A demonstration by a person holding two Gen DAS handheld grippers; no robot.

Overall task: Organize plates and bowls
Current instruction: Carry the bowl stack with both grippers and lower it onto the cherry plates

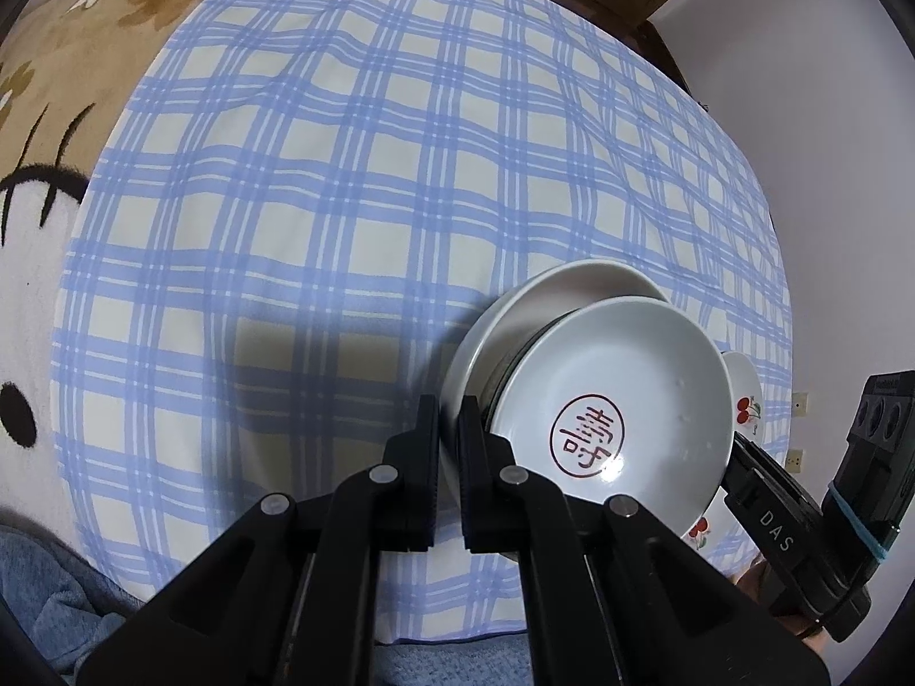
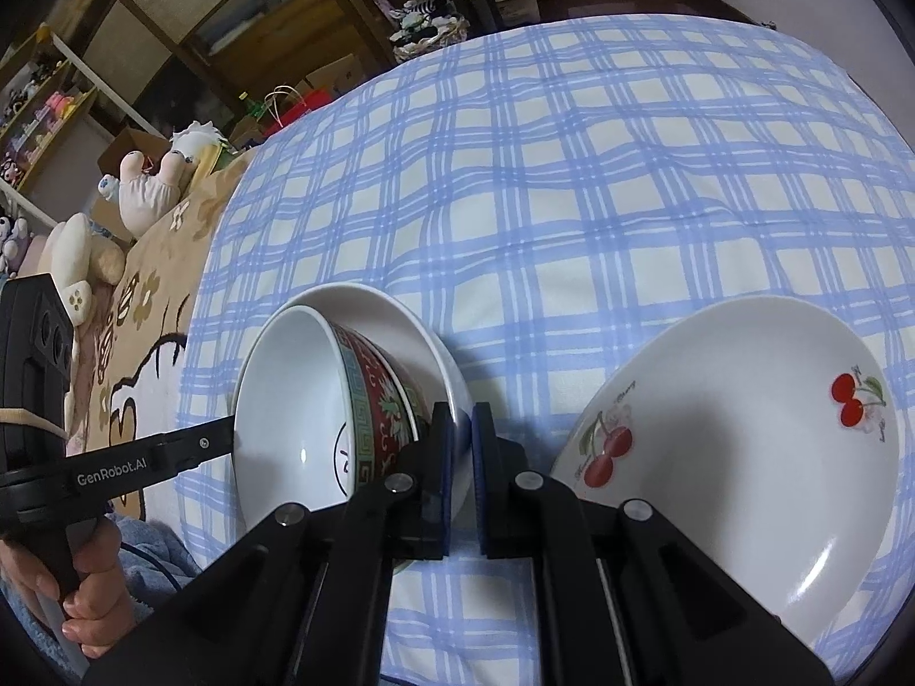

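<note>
Right wrist view: both tongs (image 2: 462,460) pinch the white plate's (image 2: 426,337) rim under a bowl (image 2: 303,400).

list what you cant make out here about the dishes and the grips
1. Left wrist view: cherry plate, mostly hidden behind the bowl.
2. Right wrist view: the mark inside the bowl, cut off by its own patterned wall.
3. Right wrist view: left gripper tips, hidden behind the bowl; the left wrist view likewise hides the right gripper tips.
4. Both views: where the bowl's foot meets the white plate, covered by the bowl.
</note>
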